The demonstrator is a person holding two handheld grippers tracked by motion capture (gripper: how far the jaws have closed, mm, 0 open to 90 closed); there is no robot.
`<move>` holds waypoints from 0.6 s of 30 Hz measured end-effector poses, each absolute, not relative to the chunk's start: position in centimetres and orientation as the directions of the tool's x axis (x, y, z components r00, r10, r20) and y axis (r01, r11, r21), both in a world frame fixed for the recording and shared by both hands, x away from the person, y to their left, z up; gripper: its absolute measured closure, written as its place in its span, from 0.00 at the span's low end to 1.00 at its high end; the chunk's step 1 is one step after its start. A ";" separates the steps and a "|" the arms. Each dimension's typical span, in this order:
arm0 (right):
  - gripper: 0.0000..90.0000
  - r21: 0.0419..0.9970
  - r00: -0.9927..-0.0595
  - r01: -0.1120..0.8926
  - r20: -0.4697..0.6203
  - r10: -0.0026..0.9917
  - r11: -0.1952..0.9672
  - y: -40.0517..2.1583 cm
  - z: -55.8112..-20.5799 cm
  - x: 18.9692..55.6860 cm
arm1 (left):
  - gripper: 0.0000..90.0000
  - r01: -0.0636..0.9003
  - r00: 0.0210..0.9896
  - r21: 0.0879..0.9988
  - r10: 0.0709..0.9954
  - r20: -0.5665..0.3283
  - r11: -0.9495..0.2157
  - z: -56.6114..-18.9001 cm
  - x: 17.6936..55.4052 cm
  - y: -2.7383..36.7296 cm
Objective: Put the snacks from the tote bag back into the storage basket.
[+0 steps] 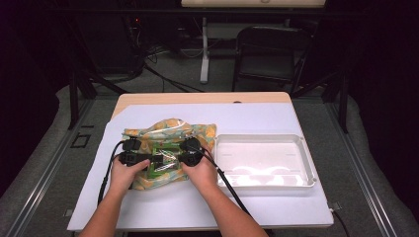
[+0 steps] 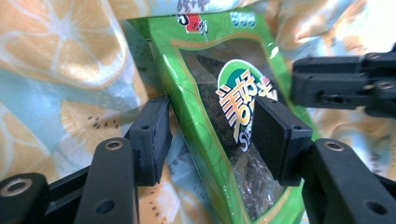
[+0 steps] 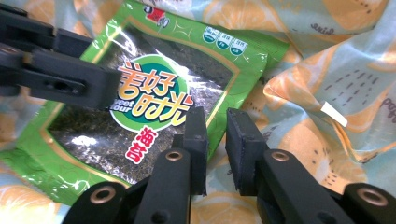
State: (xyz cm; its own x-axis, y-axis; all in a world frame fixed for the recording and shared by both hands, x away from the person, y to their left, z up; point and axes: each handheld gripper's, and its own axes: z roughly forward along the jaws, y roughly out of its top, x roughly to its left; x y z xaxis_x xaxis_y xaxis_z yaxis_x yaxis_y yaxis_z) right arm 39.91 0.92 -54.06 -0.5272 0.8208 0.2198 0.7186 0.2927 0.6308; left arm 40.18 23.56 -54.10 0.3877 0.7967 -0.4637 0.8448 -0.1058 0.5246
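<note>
Two grippers are meeting over one green seaweed packet [image 1: 163, 159], which is lying on top of a citrus-print cloth bag [image 1: 170, 132] near the left half of the tabletop [image 1: 197, 98], just left of the empty white tray [image 1: 306, 168]. The packet's long axis is running roughly left to right across the table, so each gripper is facing one of its ends.

The left gripper [image 2: 212, 133] is straddling the packet's edge, with its jaws standing apart and the folded green border sitting between the pads; the left pad is close against the foil, but whether the two are truly pinching it I cannot tell. The right gripper [image 3: 215, 144] is hovering at the opposite side, its jaws standing only a narrow gap apart with nothing between them, their tips pointing at the packet's right-hand corner where it is overlapping the bag.

Judging from this, the left hand is the nearer one to a hold, since the packet is already lying inside its jaws. The coming move is probably turning on the right gripper sliding inward along that long axis to catch the near corner.
</note>
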 end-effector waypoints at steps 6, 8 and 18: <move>0.88 0.625 -0.523 0.724 0.221 0.823 0.293 0.7 -54.1 40.0 | 0.53 0.838 0.401 0.538 0.767 -0.501 -0.087 -53.7 40.0 23.4; 0.88 0.602 -0.555 0.721 0.206 0.806 0.343 0.3 -54.0 40.1 | 0.53 0.844 0.404 0.530 0.743 -0.533 -0.079 -53.8 40.1 23.3; 0.87 0.621 -0.518 0.731 0.236 0.822 0.282 0.5 -54.2 40.0 | 0.61 0.836 0.411 0.542 0.745 -0.525 -0.079 -53.8 40.0 23.3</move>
State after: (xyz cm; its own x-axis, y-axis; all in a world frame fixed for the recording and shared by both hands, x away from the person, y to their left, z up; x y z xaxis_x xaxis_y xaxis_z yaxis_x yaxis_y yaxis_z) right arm 40.05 0.49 -54.24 -0.5181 0.8222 0.2358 0.7310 0.2825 0.6212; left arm 40.04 23.30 -53.83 0.4108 0.7451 -0.5254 0.8365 -0.0788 0.5423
